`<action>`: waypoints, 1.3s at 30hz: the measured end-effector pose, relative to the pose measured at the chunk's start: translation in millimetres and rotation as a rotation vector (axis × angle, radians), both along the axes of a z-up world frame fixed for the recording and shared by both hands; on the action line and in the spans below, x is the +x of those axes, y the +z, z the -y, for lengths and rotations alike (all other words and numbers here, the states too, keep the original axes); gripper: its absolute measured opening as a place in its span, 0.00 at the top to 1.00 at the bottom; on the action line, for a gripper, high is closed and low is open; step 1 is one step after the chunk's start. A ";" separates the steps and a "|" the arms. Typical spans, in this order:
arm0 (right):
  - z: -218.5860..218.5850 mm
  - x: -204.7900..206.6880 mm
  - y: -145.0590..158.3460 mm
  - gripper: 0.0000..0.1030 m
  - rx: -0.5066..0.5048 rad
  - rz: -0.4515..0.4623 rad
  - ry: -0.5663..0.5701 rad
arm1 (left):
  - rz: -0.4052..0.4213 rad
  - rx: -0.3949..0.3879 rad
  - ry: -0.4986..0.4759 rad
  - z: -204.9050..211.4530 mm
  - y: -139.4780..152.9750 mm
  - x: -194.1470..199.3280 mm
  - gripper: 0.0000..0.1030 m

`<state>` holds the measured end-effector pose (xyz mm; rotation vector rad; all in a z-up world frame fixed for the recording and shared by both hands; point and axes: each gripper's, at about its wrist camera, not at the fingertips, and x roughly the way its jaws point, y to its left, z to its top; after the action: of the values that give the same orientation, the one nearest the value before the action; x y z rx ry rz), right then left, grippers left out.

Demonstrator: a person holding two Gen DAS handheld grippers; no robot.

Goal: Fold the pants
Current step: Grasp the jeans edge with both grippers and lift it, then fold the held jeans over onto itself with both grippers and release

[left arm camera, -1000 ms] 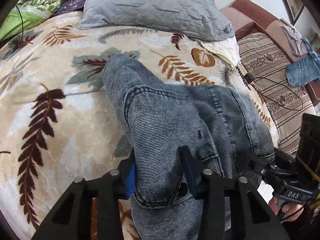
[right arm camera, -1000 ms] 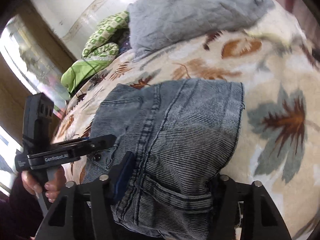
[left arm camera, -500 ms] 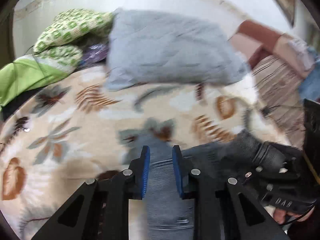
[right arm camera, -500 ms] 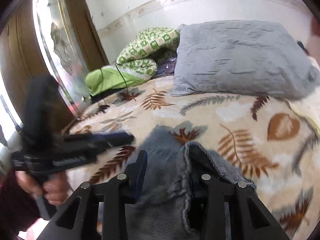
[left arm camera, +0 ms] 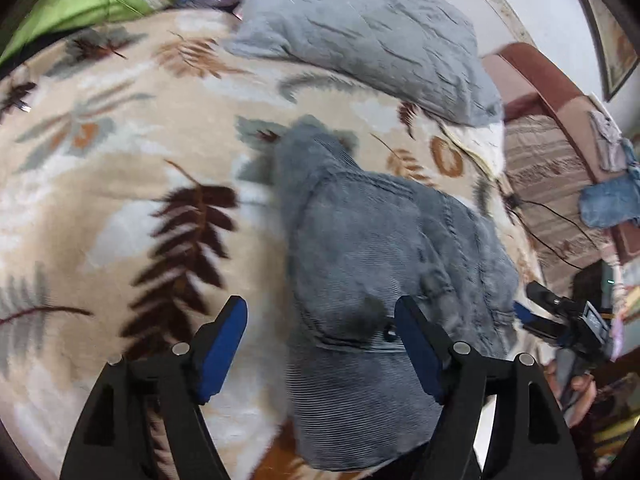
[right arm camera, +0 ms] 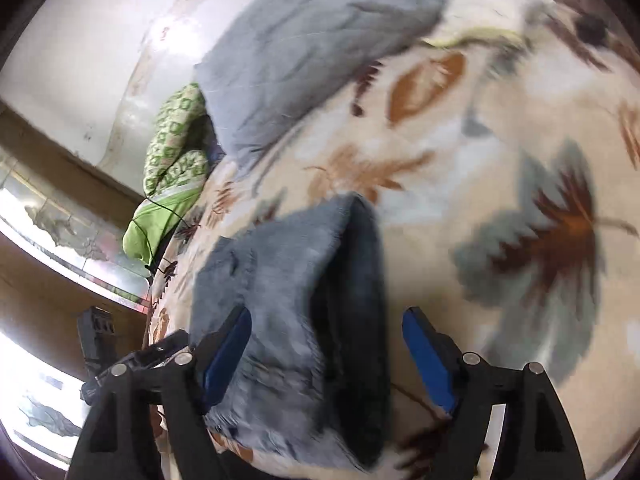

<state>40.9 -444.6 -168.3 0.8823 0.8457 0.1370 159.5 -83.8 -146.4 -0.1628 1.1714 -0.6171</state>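
1. A leaf-print bed point(left arm camera: 120, 208) carried a grey pillow point(left arm camera: 360, 36) at 12 o'clock.
2. The pants point(left arm camera: 372, 264) lay bunched mid-bed.
3. Left gripper point(left arm camera: 320, 340) and right gripper point(right arm camera: 328, 344) gaped apart, holding nothing.

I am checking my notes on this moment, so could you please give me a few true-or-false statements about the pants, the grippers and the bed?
1. The left gripper is open. True.
2. The right gripper is clamped shut on the pants. False: its jaws stand wide apart.
3. The pants lie bundled on the leaf-patterned blanket. True.
4. The grey pillow sits on top of the pants. False: it lies beyond them, apart.
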 end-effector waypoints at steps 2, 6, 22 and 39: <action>-2.9 7.0 -9.9 0.19 0.074 -0.009 0.032 | -0.035 -0.019 -0.035 10.3 -5.6 -0.6 0.25; -28.6 33.3 -33.2 0.15 0.131 -0.051 0.110 | -0.113 -0.025 -0.082 28.9 -25.9 2.3 0.23; -138.1 87.4 64.6 0.60 -0.476 0.206 0.306 | 0.209 0.028 -0.091 50.2 43.7 22.1 0.64; -75.6 97.5 18.2 0.30 -0.351 0.056 0.133 | 0.309 0.320 0.120 34.1 44.7 23.2 0.26</action>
<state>138.5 -369.0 -150.0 0.4919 0.8447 0.1239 182.7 -118.0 -101.6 0.1304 0.9372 -0.3281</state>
